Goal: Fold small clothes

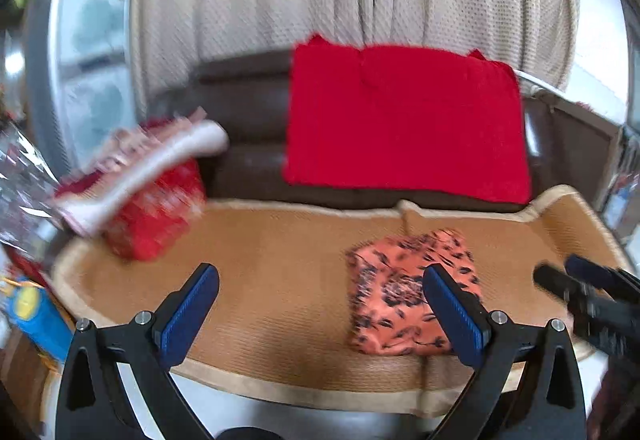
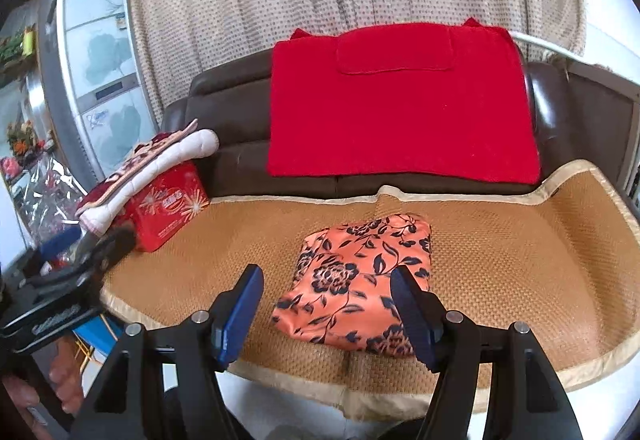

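A small orange garment with a dark flower print lies folded into a compact rectangle on the woven tan mat. It also shows in the left wrist view, right of centre. My right gripper is open and empty, held above the mat's front edge with the garment just ahead between its fingers. My left gripper is open and empty, to the left of the garment. The right gripper shows at the right edge of the left wrist view; the left one shows at the left edge of the right wrist view.
A red towel hangs over the dark brown sofa back. A red tin box with a folded quilted cloth on top stands at the mat's left end. Beige curtains hang behind. A glass cabinet stands at the left.
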Motion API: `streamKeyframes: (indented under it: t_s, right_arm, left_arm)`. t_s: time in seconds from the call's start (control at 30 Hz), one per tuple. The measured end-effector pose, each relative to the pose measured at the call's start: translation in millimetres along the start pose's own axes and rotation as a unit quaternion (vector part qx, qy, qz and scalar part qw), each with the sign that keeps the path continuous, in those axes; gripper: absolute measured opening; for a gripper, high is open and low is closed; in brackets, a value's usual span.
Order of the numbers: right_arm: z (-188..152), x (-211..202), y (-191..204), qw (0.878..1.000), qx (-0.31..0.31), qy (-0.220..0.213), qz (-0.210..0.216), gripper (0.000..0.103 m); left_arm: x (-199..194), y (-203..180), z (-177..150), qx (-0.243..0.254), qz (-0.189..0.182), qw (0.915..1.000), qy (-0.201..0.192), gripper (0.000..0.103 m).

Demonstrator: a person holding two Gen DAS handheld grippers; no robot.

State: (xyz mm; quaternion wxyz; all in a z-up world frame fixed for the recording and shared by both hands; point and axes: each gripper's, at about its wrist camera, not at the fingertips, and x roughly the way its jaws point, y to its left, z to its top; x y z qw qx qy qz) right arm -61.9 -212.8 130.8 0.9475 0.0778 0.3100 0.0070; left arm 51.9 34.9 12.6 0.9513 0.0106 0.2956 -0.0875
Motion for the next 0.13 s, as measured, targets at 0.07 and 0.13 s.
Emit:
streamKeyframes:
  t_s: [0.07, 0.13]
  right_arm:
    - [9, 27, -27, 0.999, 0.028, 0.004, -0.022, 0.07]
    - [18, 62, -71, 0.996, 0.064, 0.012, -0.053, 0.071]
  left_arm:
    - [39, 25, 3, -0.03, 0.013, 0.9993, 0.017, 0.101]
    - [83, 49, 6, -0.052, 0.039, 0.9974, 0.031, 0.101]
